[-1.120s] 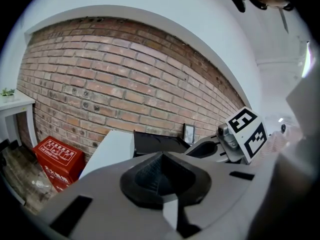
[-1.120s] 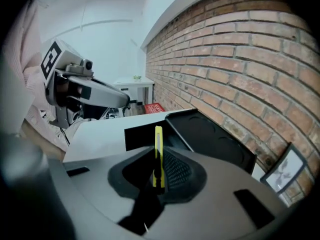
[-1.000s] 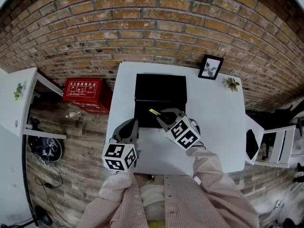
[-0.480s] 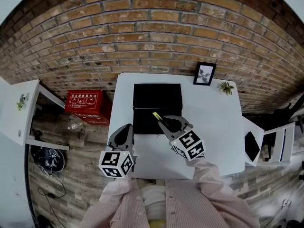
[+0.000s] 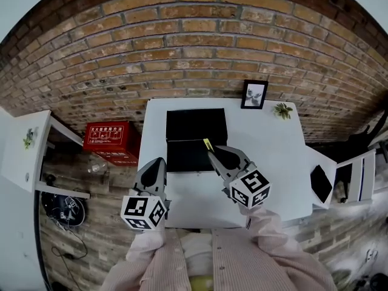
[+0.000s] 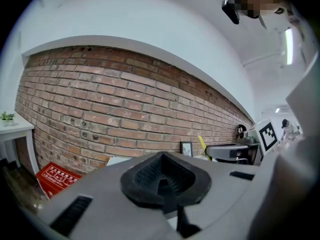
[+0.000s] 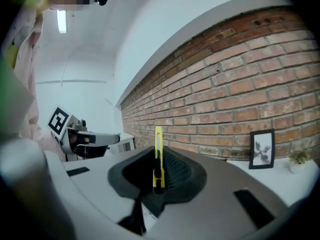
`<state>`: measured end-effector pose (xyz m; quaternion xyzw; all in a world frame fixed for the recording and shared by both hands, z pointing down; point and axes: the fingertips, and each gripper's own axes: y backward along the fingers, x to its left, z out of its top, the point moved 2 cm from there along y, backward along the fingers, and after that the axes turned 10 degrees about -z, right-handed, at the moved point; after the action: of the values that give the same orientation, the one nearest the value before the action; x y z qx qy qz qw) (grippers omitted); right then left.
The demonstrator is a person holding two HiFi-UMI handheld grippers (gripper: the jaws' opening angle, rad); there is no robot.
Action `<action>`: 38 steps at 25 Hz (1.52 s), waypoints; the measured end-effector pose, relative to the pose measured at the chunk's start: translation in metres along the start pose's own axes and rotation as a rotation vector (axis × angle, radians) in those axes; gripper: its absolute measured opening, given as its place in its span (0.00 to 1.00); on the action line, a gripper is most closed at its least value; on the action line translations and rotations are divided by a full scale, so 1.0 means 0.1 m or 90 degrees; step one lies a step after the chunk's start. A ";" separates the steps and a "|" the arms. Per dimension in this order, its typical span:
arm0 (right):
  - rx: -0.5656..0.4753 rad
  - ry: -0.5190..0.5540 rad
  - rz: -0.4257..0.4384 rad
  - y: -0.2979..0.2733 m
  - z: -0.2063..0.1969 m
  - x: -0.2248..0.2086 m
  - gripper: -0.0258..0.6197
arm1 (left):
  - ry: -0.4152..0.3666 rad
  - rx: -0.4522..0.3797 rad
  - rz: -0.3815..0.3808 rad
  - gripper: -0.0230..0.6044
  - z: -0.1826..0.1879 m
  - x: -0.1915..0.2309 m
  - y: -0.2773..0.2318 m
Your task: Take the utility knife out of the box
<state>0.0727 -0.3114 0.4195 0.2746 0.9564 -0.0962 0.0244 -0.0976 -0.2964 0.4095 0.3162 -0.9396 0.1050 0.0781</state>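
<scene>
Table: white rectangular tabletop [image 5: 276, 162], its 12 o'clock edge against the red brick wall [image 5: 194, 53], its 6 o'clock edge at the person's body.
Box: flat black box [image 5: 182, 156] lying open in two panels at the table's 11 o'clock part, close to the 9 o'clock edge.
Right gripper: right gripper [image 5: 212, 152] [image 7: 159, 171] clenched on the slim yellow utility knife [image 5: 207, 143] [image 7: 158, 154], pads pressing both its flat sides.
Knife position: over the box's 3 o'clock edge, where the two panels meet; its free end sticks out past the jaws toward 11 o'clock.
Left gripper: left gripper [image 5: 156, 162] [image 6: 162, 176] closed with pads meeting on nothing, at the box's 7 o'clock corner, above the table's 9 o'clock edge.
Far-edge items: small black picture frame [image 5: 254, 94] and little potted green plant [image 5: 282, 110] at the 1 o'clock corner, well apart from both grippers.
Open room: bare tabletop from the box to the 3 o'clock edge, and a bare strip between the grippers at 6 o'clock.
Floor: red printed carton [image 5: 112, 137] just beyond the 9 o'clock edge.
</scene>
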 end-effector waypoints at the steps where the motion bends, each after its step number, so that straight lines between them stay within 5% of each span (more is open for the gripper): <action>1: -0.009 -0.008 -0.006 0.03 0.03 -0.03 0.12 | -0.006 -0.004 0.000 0.02 0.03 -0.01 0.01; 21: -0.155 -0.062 -0.123 0.55 0.55 -0.51 0.12 | -0.084 -0.087 0.031 0.02 0.64 -0.08 0.21; 38: -0.145 -0.056 -0.139 0.61 0.49 -0.55 0.12 | -0.089 -0.092 0.041 0.02 0.65 -0.06 0.25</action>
<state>0.1515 -0.2992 0.3665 0.1602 0.9833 -0.0015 0.0869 -0.1137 -0.2897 0.3421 0.2857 -0.9576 0.0174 0.0314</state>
